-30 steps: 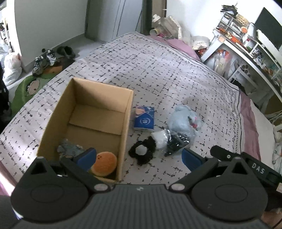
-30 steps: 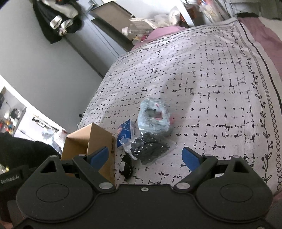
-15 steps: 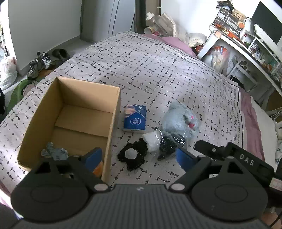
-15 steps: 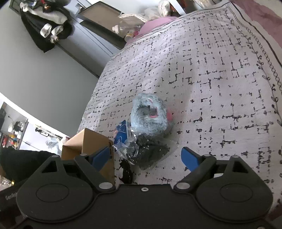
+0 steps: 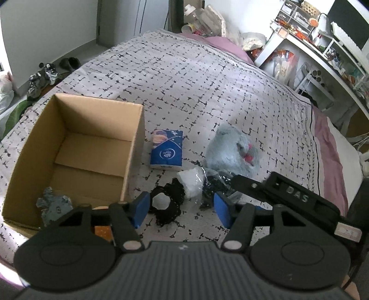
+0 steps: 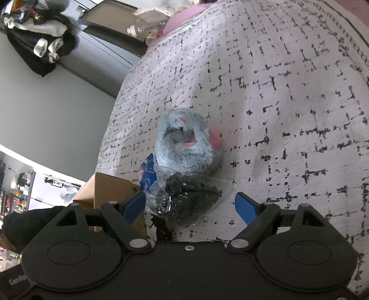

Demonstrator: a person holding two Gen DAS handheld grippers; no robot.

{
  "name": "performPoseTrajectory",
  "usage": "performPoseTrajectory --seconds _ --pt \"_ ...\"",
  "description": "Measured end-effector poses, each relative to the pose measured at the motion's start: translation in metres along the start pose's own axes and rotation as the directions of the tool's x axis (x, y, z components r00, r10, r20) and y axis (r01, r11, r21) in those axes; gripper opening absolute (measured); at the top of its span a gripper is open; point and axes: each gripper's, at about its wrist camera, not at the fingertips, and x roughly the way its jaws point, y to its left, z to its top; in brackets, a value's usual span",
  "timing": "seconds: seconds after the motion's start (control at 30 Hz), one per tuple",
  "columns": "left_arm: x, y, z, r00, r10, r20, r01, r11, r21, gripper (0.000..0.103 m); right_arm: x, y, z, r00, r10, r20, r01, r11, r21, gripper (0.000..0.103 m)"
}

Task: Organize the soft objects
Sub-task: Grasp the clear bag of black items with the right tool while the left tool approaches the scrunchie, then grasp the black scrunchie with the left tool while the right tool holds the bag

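Note:
An open cardboard box (image 5: 136, 143) lies on the bed with a grey soft toy (image 5: 54, 205) and an orange item (image 5: 101, 230) inside. Right of it lie a blue tissue pack (image 5: 166, 150), a black scrunchie with a white centre (image 5: 166, 205), a clear bag of black fabric (image 5: 207, 184) and a fluffy grey plush (image 5: 233, 150). My left gripper (image 5: 182, 207) is open, hovering over the scrunchie. My right gripper (image 6: 191, 206) is open, its fingers either side of the clear bag (image 6: 186, 198), below the grey plush (image 6: 186, 147). The box corner (image 6: 115, 191) shows at left.
The patterned bedspread (image 5: 207, 92) stretches far behind the items. Shoes (image 5: 43, 76) lie on the floor at left. A cluttered white desk and shelves (image 5: 322, 46) stand at right. Bottles and bags (image 5: 203, 18) pile at the bed's head. Dark clothes (image 6: 41, 41) hang on the wall.
My left gripper has moved right, from above the box to over the scrunchie. My right gripper has moved forward and down toward the clear bag. Both stay open.

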Motion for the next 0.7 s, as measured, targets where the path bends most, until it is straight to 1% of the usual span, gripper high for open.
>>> performPoseTrajectory --seconds 0.1,0.17,0.2,0.23,0.27,0.47,0.7 --pt "0.007 -0.002 -0.001 1.000 -0.001 -0.012 0.001 1.000 0.005 0.060 0.008 -0.001 0.000 1.000 0.020 -0.021 -0.019 0.999 0.026 0.065" --pt "0.011 -0.004 -0.001 1.000 -0.002 -0.018 0.002 1.000 0.006 0.060 0.013 -0.003 0.000 0.999 0.033 -0.035 -0.032 0.999 0.037 0.050" --pt "0.013 -0.005 -0.002 1.000 0.000 -0.022 0.000 1.000 0.005 0.060 0.014 -0.003 0.000 0.999 0.039 -0.038 -0.037 0.999 0.040 0.045" --pt "0.015 -0.005 -0.002 1.000 0.001 -0.026 -0.001 1.000 0.005 0.060 0.014 -0.002 0.000 0.998 0.046 -0.041 -0.045 0.998 0.038 0.037" --pt "0.017 -0.006 -0.003 1.000 0.001 -0.029 -0.001 1.000 0.006 0.060 0.014 -0.002 0.000 0.998 0.053 -0.044 -0.052 0.998 0.032 0.033" --pt "0.030 -0.013 -0.008 0.999 0.022 -0.040 -0.021 0.999 0.025 0.060 0.007 -0.003 0.002 0.999 0.048 -0.027 -0.047 0.999 0.016 0.026" --pt "0.050 -0.019 -0.015 0.996 0.064 -0.056 -0.062 0.997 0.044 0.060 -0.006 -0.010 0.006 1.000 0.010 0.010 -0.011 1.000 0.022 0.025"
